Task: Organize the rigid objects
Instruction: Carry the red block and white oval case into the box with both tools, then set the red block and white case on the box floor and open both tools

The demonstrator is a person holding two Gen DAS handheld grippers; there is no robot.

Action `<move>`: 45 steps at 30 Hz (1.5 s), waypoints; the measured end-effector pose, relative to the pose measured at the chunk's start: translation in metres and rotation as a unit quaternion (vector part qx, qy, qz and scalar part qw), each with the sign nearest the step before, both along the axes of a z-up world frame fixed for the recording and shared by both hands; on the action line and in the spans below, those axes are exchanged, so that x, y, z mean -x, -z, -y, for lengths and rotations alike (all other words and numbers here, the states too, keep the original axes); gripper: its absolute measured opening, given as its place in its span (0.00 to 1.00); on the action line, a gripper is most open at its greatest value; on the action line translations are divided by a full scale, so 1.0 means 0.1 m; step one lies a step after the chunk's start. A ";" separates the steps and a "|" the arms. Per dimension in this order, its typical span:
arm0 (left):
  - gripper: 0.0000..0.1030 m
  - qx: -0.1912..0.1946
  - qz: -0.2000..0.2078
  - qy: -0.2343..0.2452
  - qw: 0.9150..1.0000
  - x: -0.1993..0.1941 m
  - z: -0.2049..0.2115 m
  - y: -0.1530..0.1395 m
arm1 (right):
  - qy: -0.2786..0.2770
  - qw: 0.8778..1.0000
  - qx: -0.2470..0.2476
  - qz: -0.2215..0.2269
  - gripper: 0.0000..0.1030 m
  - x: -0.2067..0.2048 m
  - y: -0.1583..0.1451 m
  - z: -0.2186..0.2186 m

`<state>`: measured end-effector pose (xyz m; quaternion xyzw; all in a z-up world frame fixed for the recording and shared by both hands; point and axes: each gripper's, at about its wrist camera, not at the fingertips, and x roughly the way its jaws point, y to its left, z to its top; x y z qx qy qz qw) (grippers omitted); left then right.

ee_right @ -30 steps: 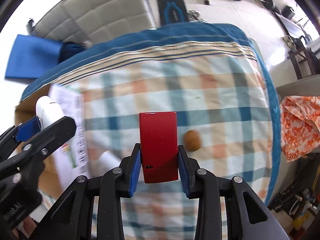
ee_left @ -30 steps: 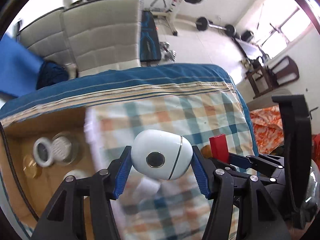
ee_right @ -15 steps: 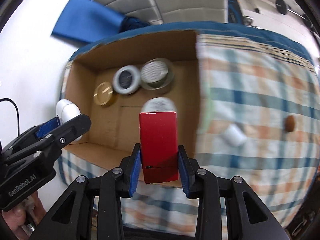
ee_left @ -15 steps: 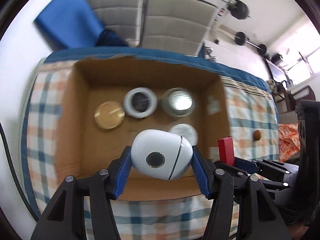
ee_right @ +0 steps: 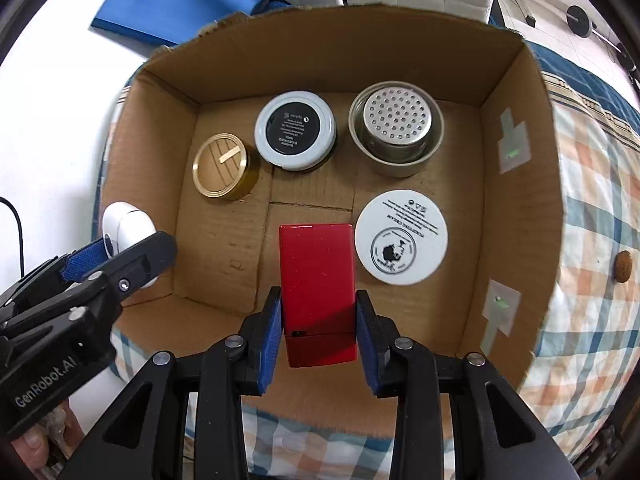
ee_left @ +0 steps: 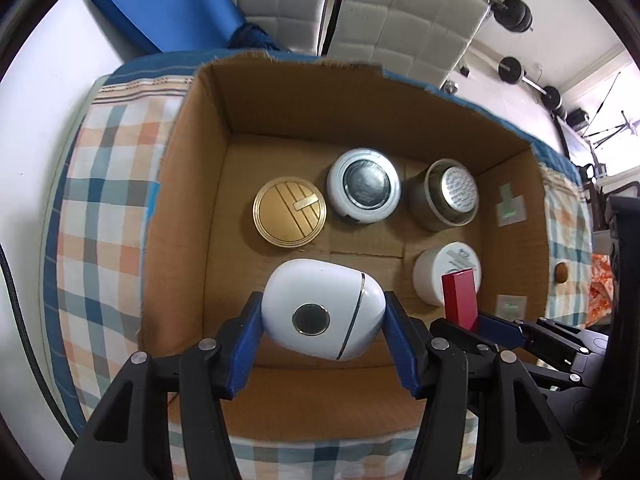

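Note:
My left gripper (ee_left: pixel 322 344) is shut on a white egg-shaped case (ee_left: pixel 322 314) and holds it above the near left of an open cardboard box (ee_left: pixel 352 104). It also shows in the right wrist view (ee_right: pixel 128 236). My right gripper (ee_right: pixel 318 332) is shut on a red rectangular box (ee_right: pixel 317 280) above the box's near middle (ee_right: pixel 516 184). Inside stand a gold-lidded tin (ee_right: pixel 220 166), a white jar with a black top (ee_right: pixel 295 130), a perforated metal cup (ee_right: pixel 396 134) and a white round lid (ee_right: pixel 401 242).
The box lies on a checked cloth (ee_right: pixel 592 248) over a blue-edged table. A small brown nut (ee_right: pixel 624 266) lies on the cloth to the right. White padded chairs (ee_left: pixel 404 16) and a blue sheet (ee_left: pixel 168 8) stand behind. Gym weights are on the floor far right.
Both grippers, with their loads, have swung left from the open cloth to above the cardboard box and come closer to it. Both stayed shut.

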<state>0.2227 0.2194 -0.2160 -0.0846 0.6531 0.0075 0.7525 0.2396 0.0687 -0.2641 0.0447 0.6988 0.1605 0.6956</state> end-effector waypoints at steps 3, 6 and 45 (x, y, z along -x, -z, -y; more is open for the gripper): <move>0.54 0.006 -0.019 0.002 1.000 -0.05 -0.02 0.18 | 0.001 1.000 0.000 -0.006 0.35 -0.03 0.13 -0.06; 0.54 0.007 -0.037 0.006 0.999 -0.10 -0.03 0.34 | 0.002 1.000 0.002 -0.013 0.35 -0.06 0.26 -0.10; 0.71 -0.008 -0.052 0.007 0.999 0.01 -0.08 0.13 | -0.001 0.998 0.065 -0.004 0.59 0.11 0.23 -0.18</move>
